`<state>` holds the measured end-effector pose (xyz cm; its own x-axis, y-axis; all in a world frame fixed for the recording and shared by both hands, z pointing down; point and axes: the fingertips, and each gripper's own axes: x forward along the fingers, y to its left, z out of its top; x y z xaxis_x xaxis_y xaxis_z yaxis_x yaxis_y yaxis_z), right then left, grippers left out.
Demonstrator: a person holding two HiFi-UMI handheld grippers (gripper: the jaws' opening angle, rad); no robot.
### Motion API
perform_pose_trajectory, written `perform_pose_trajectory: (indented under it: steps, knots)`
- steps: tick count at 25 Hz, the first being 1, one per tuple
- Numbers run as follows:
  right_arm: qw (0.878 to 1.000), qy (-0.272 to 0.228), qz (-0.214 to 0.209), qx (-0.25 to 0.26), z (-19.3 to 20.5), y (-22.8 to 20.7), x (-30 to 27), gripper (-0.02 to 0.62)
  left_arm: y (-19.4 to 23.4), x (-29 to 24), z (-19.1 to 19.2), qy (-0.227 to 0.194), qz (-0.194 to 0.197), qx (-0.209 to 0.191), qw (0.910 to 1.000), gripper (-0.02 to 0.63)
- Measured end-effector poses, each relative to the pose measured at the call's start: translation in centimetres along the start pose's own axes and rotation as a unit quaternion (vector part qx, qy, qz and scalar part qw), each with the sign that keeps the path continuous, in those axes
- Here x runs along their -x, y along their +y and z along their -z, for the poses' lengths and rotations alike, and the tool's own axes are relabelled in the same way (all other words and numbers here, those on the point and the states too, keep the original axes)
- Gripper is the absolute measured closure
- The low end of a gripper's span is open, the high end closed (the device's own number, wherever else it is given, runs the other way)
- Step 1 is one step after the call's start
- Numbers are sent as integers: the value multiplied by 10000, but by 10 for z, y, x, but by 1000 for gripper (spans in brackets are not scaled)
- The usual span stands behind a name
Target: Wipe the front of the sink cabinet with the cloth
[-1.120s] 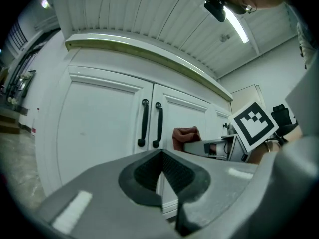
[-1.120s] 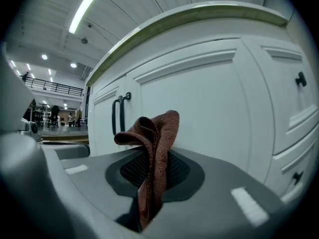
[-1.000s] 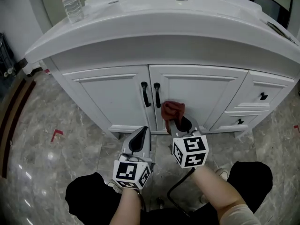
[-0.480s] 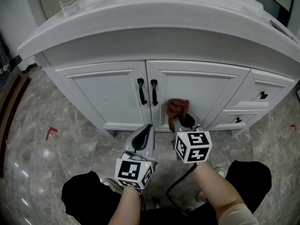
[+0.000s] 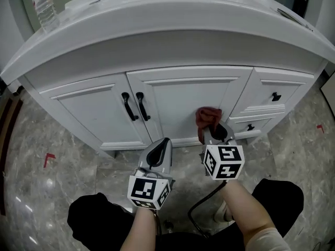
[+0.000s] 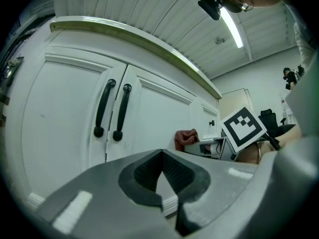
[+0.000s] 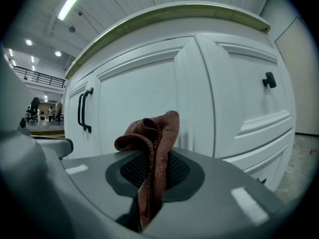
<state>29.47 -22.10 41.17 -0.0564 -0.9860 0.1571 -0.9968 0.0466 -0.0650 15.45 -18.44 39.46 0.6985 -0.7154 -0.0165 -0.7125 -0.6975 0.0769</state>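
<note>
Marbled grey floor (image 5: pixel 68 140) surrounds the white sink cabinet (image 5: pixel 172 95), whose curved counter (image 5: pixel 157 25) overhangs the doors. A water bottle (image 5: pixel 44 9) stands near the counter's left back corner, its top cut off by the frame, and the basin is mostly out of view too.

My right tongs (image 5: pixel 215 134) are clamped on the cloth (image 5: pixel 208 118), a rust-red, coarse-woven rag bunched above the jaws. It sits at the lower right corner of the right-hand door (image 5: pixel 188 101), beside the drawers (image 5: pixel 272 95). I cannot tell whether it touches the panel.

My left tongs (image 5: pixel 161 146) are closed and empty, low before the black handles (image 5: pixel 133 106).
</note>
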Motion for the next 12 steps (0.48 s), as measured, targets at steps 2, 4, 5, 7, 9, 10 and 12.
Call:
perform_pose_trajectory:
  steps: [2, 4, 5, 7, 9, 10, 12]
  knots:
    - [9998, -31, 205, 10, -3, -19, 7, 514, -7, -5, 2, 18, 69, 6, 10000, 606]
    - [9993, -15, 374, -41, -4, -37, 13, 514, -12, -10, 4, 34, 123, 13, 9999, 606]
    - [9991, 6, 415, -88, -3, -43, 15, 514, -14, -12, 5, 40, 146, 16, 9999, 606]
    - [9986, 56, 509, -161, 0, -54, 20, 512, -18, -14, 6, 48, 181, 25, 9998, 606]
    - [9975, 101, 666, -197, 3, -63, 25, 514, -20, -16, 6, 52, 202, 33, 9998, 606]
    - [9970, 113, 735, -221, 5, -67, 27, 514, -20, -16, 6, 51, 205, 36, 9998, 606]
    - [9965, 99, 790, -257, 7, -69, 30, 514, -18, -16, 8, 49, 194, 40, 9998, 606]
